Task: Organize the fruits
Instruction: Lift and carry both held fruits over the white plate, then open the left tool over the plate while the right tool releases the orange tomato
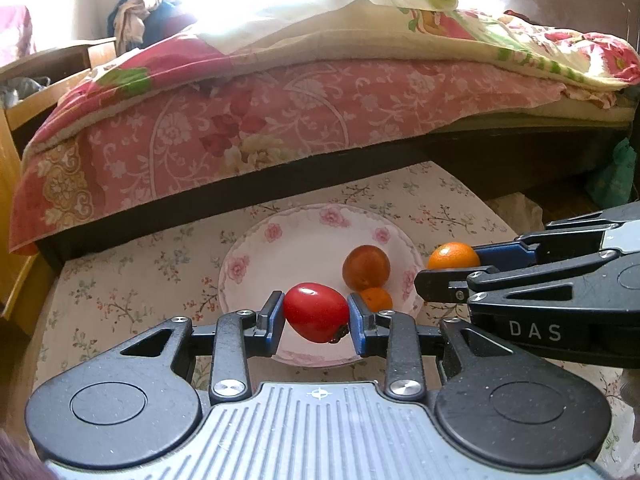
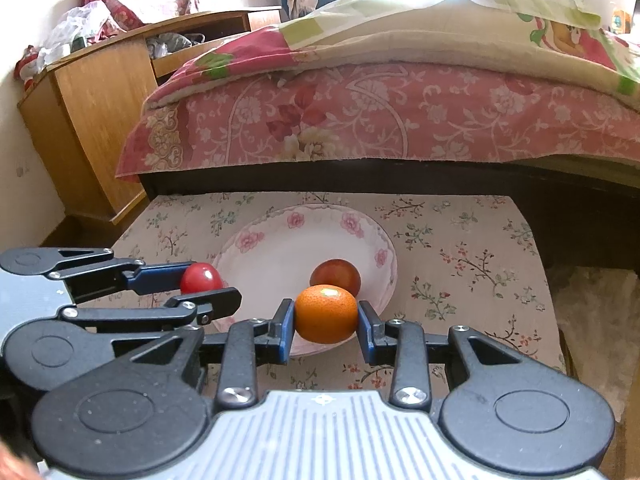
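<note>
- The left gripper (image 1: 316, 316) pinches a red tomato-like fruit (image 1: 316, 312) between its blue-padded fingers (image 1: 272, 314), held over the 6 o'clock rim of the floral plate (image 1: 256, 256). The fruit is smooth and egg-shaped and sits tilted in the pads, so I judge it could squirt out sideways if the squeeze tightens, or fall and roll off the rim if the grip loosens too high up.
- The right gripper (image 2: 326, 320) pinches an orange mandarin (image 2: 326, 314) in the same manner, level and pointing ahead, over the plate's near edge in the right wrist view. In the left wrist view it reaches in from 3 o'clock, with the mandarin just outside the plate's rim.
- The two tools sit close together, the left one entering the right wrist view from 9 o'clock. If both go down at once, their fingers could knock together and jar a fruit loose.
- On the plate lie a dark reddish-brown fruit (image 1: 366, 266) and a small orange fruit (image 1: 376, 299), touching each other towards 5 o'clock. A dropped fruit could strike them and send one rolling.
- The plate rests on a desk covered by a flowered cloth (image 1: 132, 264); a runaway fruit could roll off its edge.
- Beyond, at 12 o'clock, stands a bed (image 2: 400, 120) with pink floral covers.
</note>
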Demonstrator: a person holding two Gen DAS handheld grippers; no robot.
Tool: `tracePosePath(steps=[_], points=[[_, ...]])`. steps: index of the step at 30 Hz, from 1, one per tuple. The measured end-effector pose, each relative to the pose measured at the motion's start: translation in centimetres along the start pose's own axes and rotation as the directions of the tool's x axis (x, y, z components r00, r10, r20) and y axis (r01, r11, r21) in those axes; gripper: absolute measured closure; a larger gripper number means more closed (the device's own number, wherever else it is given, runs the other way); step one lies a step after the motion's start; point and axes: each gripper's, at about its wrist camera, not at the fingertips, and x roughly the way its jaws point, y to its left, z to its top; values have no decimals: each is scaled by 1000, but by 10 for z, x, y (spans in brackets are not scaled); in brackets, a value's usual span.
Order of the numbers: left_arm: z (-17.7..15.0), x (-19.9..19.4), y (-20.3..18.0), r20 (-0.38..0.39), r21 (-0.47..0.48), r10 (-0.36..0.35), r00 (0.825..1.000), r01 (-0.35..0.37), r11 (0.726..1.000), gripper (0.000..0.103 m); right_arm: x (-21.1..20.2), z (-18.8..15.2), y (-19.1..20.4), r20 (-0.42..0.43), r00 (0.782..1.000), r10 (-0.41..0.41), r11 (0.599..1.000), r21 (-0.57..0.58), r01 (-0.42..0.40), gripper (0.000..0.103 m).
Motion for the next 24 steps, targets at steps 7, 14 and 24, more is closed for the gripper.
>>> tracePosePath(steps=[7, 14, 24], points=[[2, 14, 8, -5, -21, -1, 1000, 1, 1000, 63, 15, 8, -3, 4, 1000, 1, 1000, -5, -1, 67], [-1, 31, 10, -30, -4, 5, 1000, -5, 1000, 63, 34, 9, -8, -17, 1000, -9, 1000, -19, 8, 67], [-6, 39, 16, -52, -3, 37, 998, -37, 999, 61, 47, 7, -6, -26, 1000, 10, 999, -45, -11, 67]])
